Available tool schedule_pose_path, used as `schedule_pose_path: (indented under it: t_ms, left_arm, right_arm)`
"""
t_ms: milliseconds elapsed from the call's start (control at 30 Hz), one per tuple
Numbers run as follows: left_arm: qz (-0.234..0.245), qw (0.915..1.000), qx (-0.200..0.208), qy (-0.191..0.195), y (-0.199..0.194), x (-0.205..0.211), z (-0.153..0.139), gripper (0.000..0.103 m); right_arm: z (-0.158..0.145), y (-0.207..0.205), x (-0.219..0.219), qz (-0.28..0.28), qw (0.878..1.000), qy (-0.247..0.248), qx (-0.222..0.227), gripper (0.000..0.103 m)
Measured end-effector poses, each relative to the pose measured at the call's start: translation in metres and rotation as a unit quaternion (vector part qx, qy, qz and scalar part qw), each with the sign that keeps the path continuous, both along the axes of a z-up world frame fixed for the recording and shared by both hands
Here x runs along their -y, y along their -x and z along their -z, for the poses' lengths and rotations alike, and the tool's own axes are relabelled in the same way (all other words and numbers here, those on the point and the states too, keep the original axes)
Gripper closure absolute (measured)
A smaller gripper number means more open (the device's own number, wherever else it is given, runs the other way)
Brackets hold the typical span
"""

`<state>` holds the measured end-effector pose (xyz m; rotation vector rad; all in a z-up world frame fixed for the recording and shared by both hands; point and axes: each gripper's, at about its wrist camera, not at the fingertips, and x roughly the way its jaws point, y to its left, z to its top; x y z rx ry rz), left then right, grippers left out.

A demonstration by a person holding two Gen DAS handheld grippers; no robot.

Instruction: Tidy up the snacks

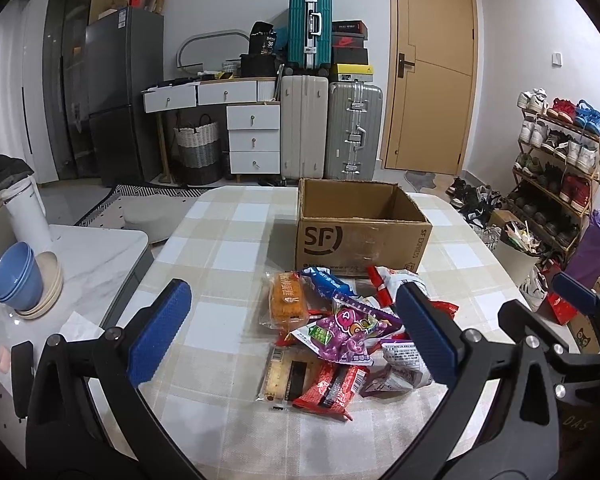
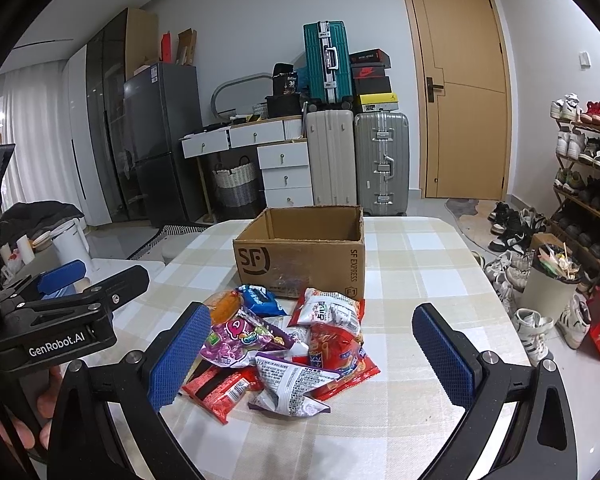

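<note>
Standing by the table (image 1: 228, 240) with its checked cloth, I can see a pile of snack packets (image 1: 340, 332) heaped near the front edge, roughly mid-width. Right behind the pile, toward the far edge, sits an open cardboard box (image 1: 360, 232) with nothing visible inside, and the rearmost packets are just about touching its front wall.

Both claws hover over the near edge, pointed at the pile. The left gripper (image 1: 292, 336) is spread wide, nothing between its blue pads, and the right gripper (image 2: 312, 356) is the same, splayed out and holding nothing. From the right one's camera you also catch the left gripper off to the side, with the fingers (image 2: 40, 404) of the person's hand wrapped under it.

In the pile: a purple candy bag (image 2: 240, 340) on top, an orange packet (image 1: 286, 300) and a blue cookie pack (image 2: 260, 300) at the back, and a red bar wrapper (image 1: 332, 388) at the front.

A low side table (image 1: 100, 252) off the left edge carries stacked blue bowls (image 1: 18, 276).
</note>
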<state>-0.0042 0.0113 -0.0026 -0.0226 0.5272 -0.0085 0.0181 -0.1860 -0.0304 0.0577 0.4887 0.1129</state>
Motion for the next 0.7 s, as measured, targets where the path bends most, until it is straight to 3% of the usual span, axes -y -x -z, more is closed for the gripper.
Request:
schedule_pose_path:
  t_ms: [700]
  left_arm:
    - [0.006,1.0000,-0.003,0.001,0.0049,-0.0040,-0.0018,0.001]
  right_arm:
    - [-0.0005,0.0020,-0.0037,-0.001,1.000,0.002,0.001,0.000]
